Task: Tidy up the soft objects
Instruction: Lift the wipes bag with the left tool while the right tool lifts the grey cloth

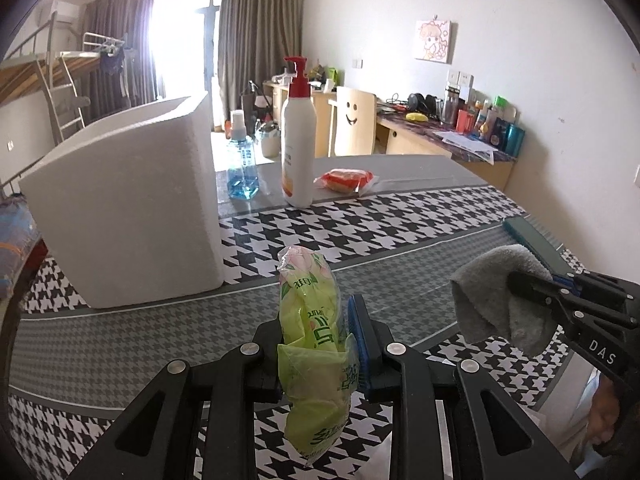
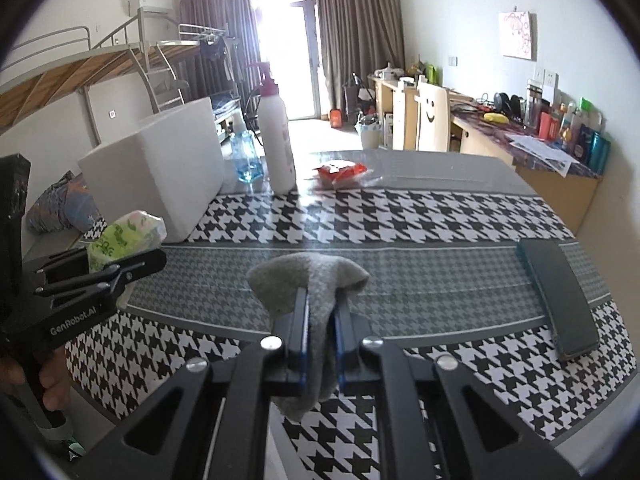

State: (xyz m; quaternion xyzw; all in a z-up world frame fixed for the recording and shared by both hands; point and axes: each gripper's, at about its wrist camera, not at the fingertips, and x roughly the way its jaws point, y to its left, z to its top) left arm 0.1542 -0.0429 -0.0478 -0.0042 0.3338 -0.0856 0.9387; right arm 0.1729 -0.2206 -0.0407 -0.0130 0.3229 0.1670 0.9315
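The left hand-held gripper [image 1: 320, 344] is clamped on a green plastic pack [image 1: 312, 320], apparently tissues, with its pads pressing the crinkly wrapper at mid-length. The right hand-held gripper [image 2: 320, 336] has its pads closed on a grey sock [image 2: 312, 292], which bunches above the pads and hangs below them. Both soft things are held off the bench [image 2: 420, 216], in front of the white foam box [image 1: 132, 208] that stands at the bench's left.

What could go wrong, as a judgement: the pack's wrapper is slick and most of it sticks out beyond the pads, so it could slide or swing loose if tilted sharply. The sock's dangling end could snag the box rim and drag out of the grip. The 2 hand-held grippers are near each other, so they could collide over the box mouth. A sweep toward the box could also knock the tall pump bottle [image 1: 297, 132] or the blue spray bottle [image 1: 241, 160] standing just beside it.

Hidden or unclear: the inside of the box is not visible from either wrist view, so its contents cannot be told. The print on the pack is mirrored and unreadable. The red-wrapped item [image 1: 346, 180] beyond the pump bottle is too small to identify. The dark flat case [image 2: 560, 300] at the right is cut off in the left wrist view.
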